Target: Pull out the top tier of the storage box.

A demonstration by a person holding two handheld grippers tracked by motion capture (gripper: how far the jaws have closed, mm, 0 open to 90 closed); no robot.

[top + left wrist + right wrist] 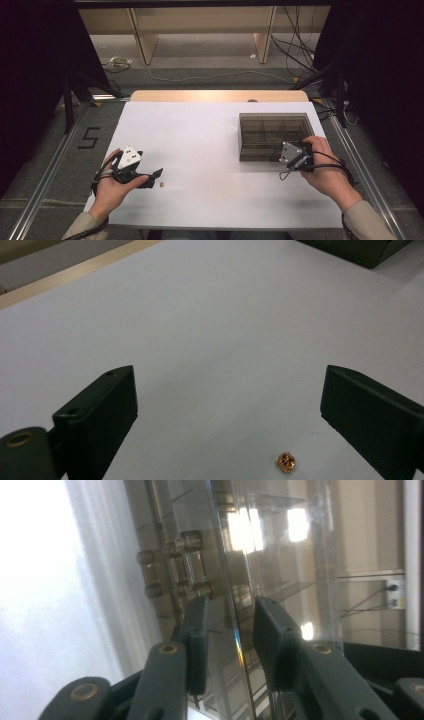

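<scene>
Pickup underway: left tool (227, 410) spread around gold bead (286, 462) on counter (225, 315); next, squeeze. Right tool (227, 630) straddles organizer box's wall (225, 570).

Count of items present, by kind.

Tables: one, a white-topped table (210, 145) with a wooden edge along its far side.

Boxes: one, a dark transparent compartment box (272, 132), standing on the right half of the table. Its inner dividers are visible; the number of compartments cannot be counted with certainty.

Small parts: one, a tiny gold-coloured piece (286, 461) lying on the table surface.

Handheld grippers: two, the left gripper (152, 177) and the right gripper (295, 152), each with two black jaws.

Hands: two, one per gripper.

Floor markings: one, a figure "5" (88, 137).
</scene>
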